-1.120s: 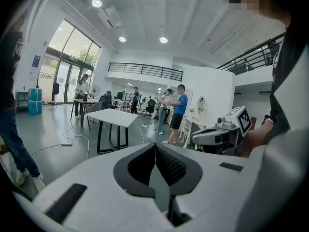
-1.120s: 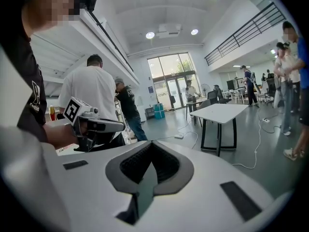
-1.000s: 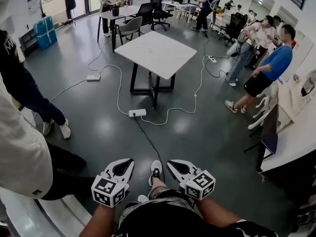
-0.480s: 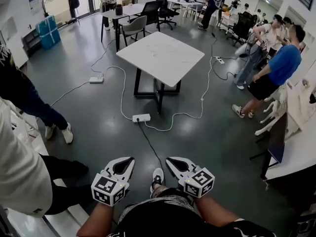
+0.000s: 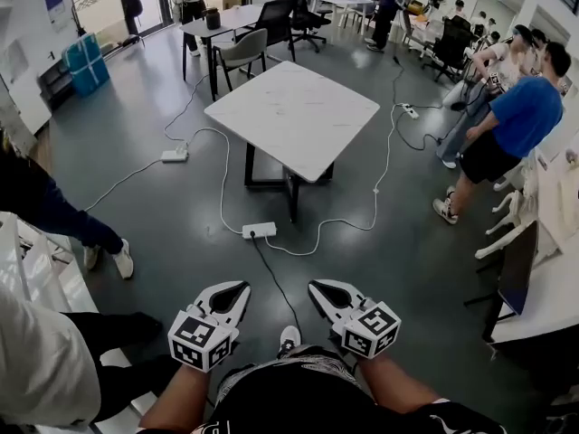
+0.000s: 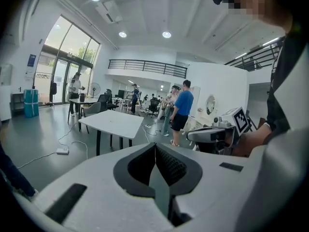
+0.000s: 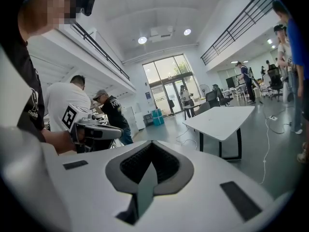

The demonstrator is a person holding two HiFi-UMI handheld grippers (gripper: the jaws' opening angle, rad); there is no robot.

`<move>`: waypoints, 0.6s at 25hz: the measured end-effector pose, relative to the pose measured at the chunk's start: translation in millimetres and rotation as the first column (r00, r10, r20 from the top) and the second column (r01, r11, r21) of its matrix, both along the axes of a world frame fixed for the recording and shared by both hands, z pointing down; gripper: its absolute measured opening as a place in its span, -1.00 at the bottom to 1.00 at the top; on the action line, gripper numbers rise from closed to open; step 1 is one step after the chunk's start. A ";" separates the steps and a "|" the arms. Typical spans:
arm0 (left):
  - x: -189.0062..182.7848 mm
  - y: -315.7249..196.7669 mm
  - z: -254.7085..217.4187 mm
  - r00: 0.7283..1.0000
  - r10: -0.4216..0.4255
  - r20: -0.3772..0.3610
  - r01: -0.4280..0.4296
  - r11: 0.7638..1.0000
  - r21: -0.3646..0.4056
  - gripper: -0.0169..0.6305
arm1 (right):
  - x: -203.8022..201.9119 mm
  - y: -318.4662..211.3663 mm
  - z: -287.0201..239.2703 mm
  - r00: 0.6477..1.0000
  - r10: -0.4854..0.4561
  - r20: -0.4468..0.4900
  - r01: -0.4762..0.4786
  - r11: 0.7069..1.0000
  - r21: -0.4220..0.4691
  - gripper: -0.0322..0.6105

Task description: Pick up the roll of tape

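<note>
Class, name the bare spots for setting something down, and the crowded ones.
The white table is bare. Floor before it is open, though cables and a power strip cross it. People crowd the right side.

Open grey floor (image 5: 172, 211) ahead, power strip (image 5: 259, 231) and cable (image 5: 275, 274) before the white table (image 5: 291, 107).

Floor (image 5: 181, 233) smooth grey, semi-gloss with soft reflections; table (image 5: 294, 107) top white, matt, faintly veined, on matt black legs (image 5: 291, 193); left gripper (image 5: 240, 289) and right gripper (image 5: 316, 287) shells matt white plastic, pads (image 6: 169, 166) black, finely ribbed; cable (image 5: 222, 179) white, smooth-sheathed.
</note>
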State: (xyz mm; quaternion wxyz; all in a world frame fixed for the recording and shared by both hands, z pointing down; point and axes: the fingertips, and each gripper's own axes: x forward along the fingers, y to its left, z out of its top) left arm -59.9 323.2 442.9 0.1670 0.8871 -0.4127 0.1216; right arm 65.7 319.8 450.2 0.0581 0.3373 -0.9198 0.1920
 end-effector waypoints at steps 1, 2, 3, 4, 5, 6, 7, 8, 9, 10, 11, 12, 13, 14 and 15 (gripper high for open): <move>5.9 -10.1 -1.3 1.000 0.002 -0.002 -0.002 1.000 0.003 -0.89 | 6.2 -10.3 -2.3 1.000 0.001 0.006 -0.002 1.000 0.007 -0.89; 11.3 -19.8 -2.5 1.000 0.003 -0.002 -0.003 1.000 0.007 -0.89 | 11.7 -20.5 -4.6 1.000 0.002 0.012 -0.002 1.000 0.016 -0.89; 15.6 -28.8 -3.2 1.000 0.002 0.002 -0.002 1.000 0.011 -0.89 | 16.5 -29.8 -6.2 1.000 0.002 0.016 -0.002 1.000 0.023 -0.89; 19.0 -36.7 -3.4 1.000 -0.001 0.009 0.001 1.000 0.012 -0.89 | 20.5 -37.7 -7.1 1.000 0.000 0.018 -0.001 1.000 0.028 -0.89; 22.1 -43.2 -3.7 1.000 -0.004 0.013 0.004 1.000 0.011 -0.89 | 24.2 -44.2 -7.6 1.000 -0.002 0.018 0.001 1.000 0.029 -0.89; 25.2 -48.7 -4.3 1.000 -0.007 0.016 0.007 1.000 0.010 -0.89 | 27.5 -49.5 -8.3 1.000 -0.003 0.018 0.003 1.000 0.029 -0.89; 28.1 -53.4 -5.1 1.000 -0.007 0.017 0.007 1.000 0.010 -0.89 | 30.3 -53.7 -9.1 1.000 -0.003 0.019 0.003 1.000 0.029 -0.89; 30.7 -57.4 -5.5 1.000 -0.004 0.020 0.004 1.000 0.010 -0.89 | 32.5 -56.7 -9.8 1.000 -0.002 0.022 0.001 1.000 0.028 -0.89; 33.3 -60.9 -5.0 1.000 -0.001 0.025 0.000 1.000 0.010 -0.89 | 34.3 -58.6 -9.6 1.000 0.000 0.026 -0.001 1.000 0.026 -0.89; 36.1 -64.0 -3.7 1.000 0.004 0.029 -0.005 1.000 0.008 -0.89 | 36.2 -59.8 -8.2 1.000 0.002 0.028 -0.002 1.000 0.022 -0.89; 39.4 -67.0 -2.0 0.999 0.010 0.031 -0.010 1.000 0.006 -0.89 | 38.2 -60.9 -5.6 1.000 0.003 0.027 -0.003 1.000 0.016 -0.89; 42.8 -69.7 -0.9 0.999 0.015 0.032 -0.015 1.000 0.002 -0.89 | 40.2 -62.2 -2.4 1.000 0.003 0.024 -0.003 1.000 0.009 -0.89; 46.0 -71.9 -0.4 0.999 0.020 0.032 -0.020 1.000 -0.002 -0.89 | 41.9 -63.5 0.8 1.000 0.001 0.019 -0.001 1.000 0.000 -0.89; 48.4 -73.4 -0.4 0.999 0.024 0.032 -0.024 1.000 -0.005 -0.89 | 43.2 -64.6 3.4 1.000 -0.002 0.014 0.002 1.000 -0.010 -0.89; 49.8 -74.8 -0.5 0.999 0.028 0.033 -0.027 1.000 -0.008 -0.89 | 44.0 -65.5 5.0 1.000 -0.005 0.010 0.005 1.000 -0.016 -0.89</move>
